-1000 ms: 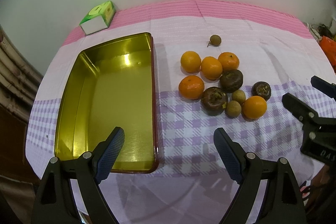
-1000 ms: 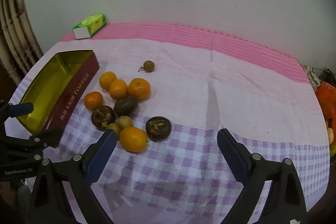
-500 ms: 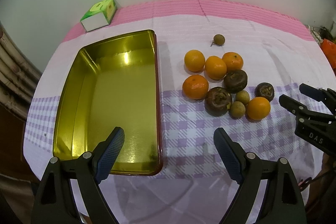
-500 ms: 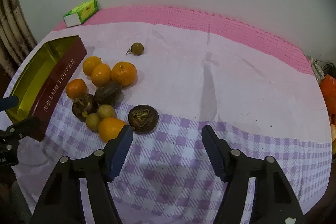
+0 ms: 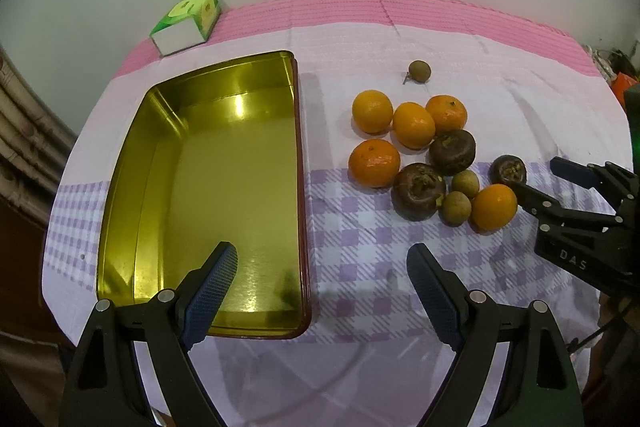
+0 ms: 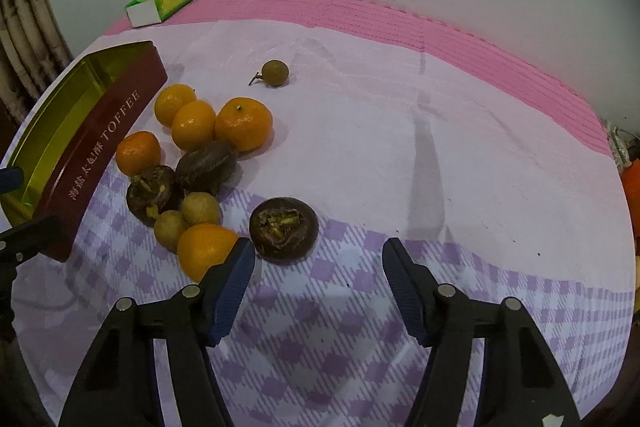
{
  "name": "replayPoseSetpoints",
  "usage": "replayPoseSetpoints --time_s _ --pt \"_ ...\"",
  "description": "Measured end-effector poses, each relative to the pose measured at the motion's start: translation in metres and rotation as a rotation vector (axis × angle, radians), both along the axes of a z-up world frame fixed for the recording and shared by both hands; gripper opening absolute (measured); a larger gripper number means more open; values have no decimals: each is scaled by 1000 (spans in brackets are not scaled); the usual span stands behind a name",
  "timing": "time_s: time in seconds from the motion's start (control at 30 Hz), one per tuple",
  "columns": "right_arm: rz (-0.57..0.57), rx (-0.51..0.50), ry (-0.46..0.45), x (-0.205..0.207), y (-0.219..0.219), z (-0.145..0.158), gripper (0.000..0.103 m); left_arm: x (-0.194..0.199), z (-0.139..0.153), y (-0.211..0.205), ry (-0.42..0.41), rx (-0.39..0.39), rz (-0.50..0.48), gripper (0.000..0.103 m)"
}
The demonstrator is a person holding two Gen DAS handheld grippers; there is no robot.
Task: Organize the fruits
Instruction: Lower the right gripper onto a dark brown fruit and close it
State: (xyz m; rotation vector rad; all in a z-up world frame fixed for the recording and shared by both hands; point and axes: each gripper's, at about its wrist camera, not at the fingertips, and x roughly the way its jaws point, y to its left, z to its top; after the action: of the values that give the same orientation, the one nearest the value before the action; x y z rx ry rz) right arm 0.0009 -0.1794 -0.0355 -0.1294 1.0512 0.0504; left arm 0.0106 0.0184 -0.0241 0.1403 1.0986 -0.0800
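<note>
Right claw [image 6: 319,261] view alone shows tin's [image 6: 102,143] TOFFEE lettering.

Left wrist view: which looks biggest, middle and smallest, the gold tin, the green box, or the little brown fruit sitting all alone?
1. Gold tin, by far the biggest.
2. Green box, though it sits farther back.
3. Lone little brown fruit, smallest.

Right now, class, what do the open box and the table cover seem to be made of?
The box: most likely tin-plated metal, glossy gold inside, with bright mirror-like glints; its outer wall looks coated dark red with printed lettering. The table cover: probably woven cloth, matte, showing creases and a printed purple check.
</note>
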Motion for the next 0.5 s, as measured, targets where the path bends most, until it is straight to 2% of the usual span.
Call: replayPoseSetpoints --time_s 0.27,0.5 --pt "16 26 0 11 1 -7 63 0 -1 0 5 0 -8 87" --pt "13 100 13 16 -7 -10 61 1 -2 -1 8 4 -10 87"
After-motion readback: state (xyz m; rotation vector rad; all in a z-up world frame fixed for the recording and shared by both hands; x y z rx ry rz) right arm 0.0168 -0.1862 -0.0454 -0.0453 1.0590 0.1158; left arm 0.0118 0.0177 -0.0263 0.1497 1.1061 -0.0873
